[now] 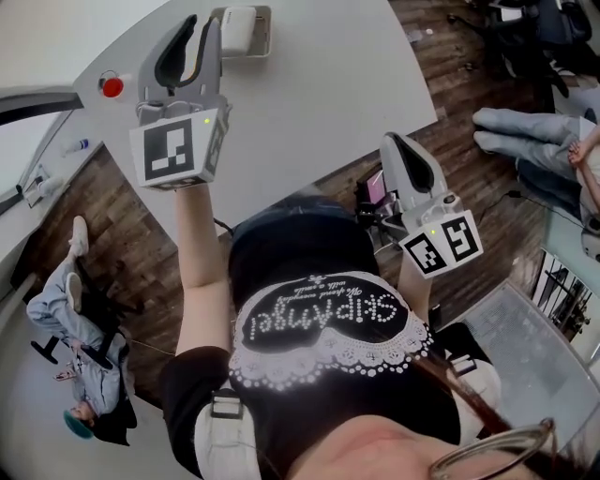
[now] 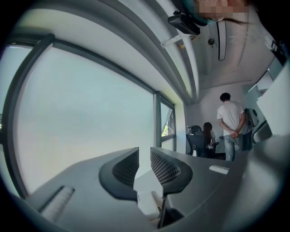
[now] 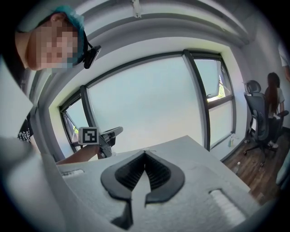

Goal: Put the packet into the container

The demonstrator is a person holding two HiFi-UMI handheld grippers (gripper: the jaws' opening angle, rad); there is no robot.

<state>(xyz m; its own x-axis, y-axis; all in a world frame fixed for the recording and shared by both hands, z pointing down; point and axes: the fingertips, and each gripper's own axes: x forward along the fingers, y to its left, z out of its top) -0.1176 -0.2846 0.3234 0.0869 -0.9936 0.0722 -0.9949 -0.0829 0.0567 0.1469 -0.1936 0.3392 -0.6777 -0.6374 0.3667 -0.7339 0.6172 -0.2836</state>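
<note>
The container [image 1: 263, 32], a small grey tray, sits at the far edge of the grey table [image 1: 309, 103]. A white packet [image 1: 238, 25] lies in it. My left gripper [image 1: 199, 26] is raised just left of the container, fingers pointing away from me. In the left gripper view its jaws [image 2: 145, 156] stand a narrow gap apart, with nothing pressed between the pads. A white thing [image 2: 147, 195] shows low in that gap; what it is I cannot tell. My right gripper [image 1: 405, 148] hangs by the table's near right edge. Its jaws [image 3: 145, 153] meet at the tips, empty.
A small red-capped object [image 1: 112, 86] stands on the table left of my left gripper. The floor is dark wood. One person sits on the floor at the lower left [image 1: 84, 375], and another's legs [image 1: 525, 136] stretch in from the right. Large windows [image 2: 90, 118] lie beyond the table.
</note>
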